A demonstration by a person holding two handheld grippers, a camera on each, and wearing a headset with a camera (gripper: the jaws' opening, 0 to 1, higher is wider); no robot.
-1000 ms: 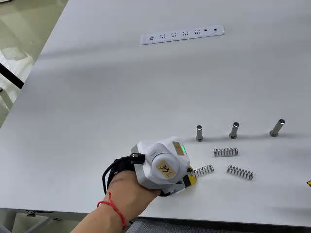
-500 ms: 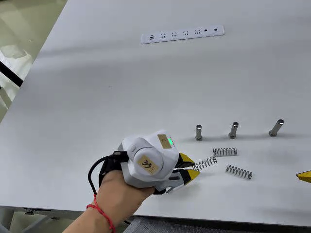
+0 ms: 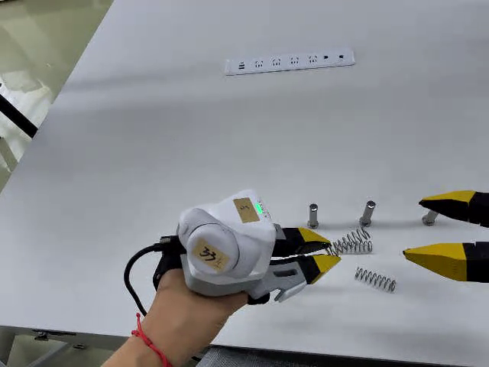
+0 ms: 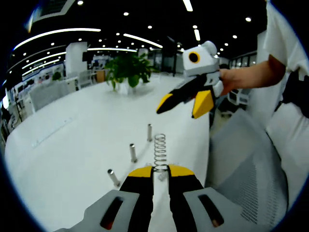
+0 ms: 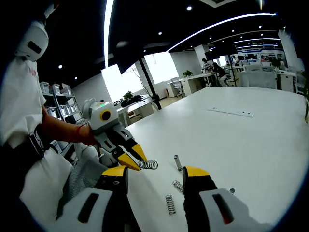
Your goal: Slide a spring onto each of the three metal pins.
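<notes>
The left gripper (image 3: 327, 252) is low in the middle of the head view, held in a hand (image 3: 191, 317). Its yellow jaws are pinched tight on one end of a spring (image 3: 348, 243). The rest of the spring sticks out past the tips, toward the right of the frame. In the left gripper view the spring stands straight up from the jaws in the middle of the picture.

The right gripper (image 3: 416, 229) comes in at the right edge of the head view. Its jaws are wide apart and hold nothing. The tips point at the spring, with a gap between them.

Three pins stand in a row on the white table (image 3: 153, 153). The first pin (image 3: 313, 215) and second pin (image 3: 368, 212) are just above the spring in the frame. The third pin (image 3: 429, 219) peeks out under the right gripper's top jaw.

Low in the right gripper view, a second spring (image 5: 177, 186) and a third spring (image 5: 169, 204) lie flat on the table. A power strip (image 3: 290, 60) lies near the top of the head view.
</notes>
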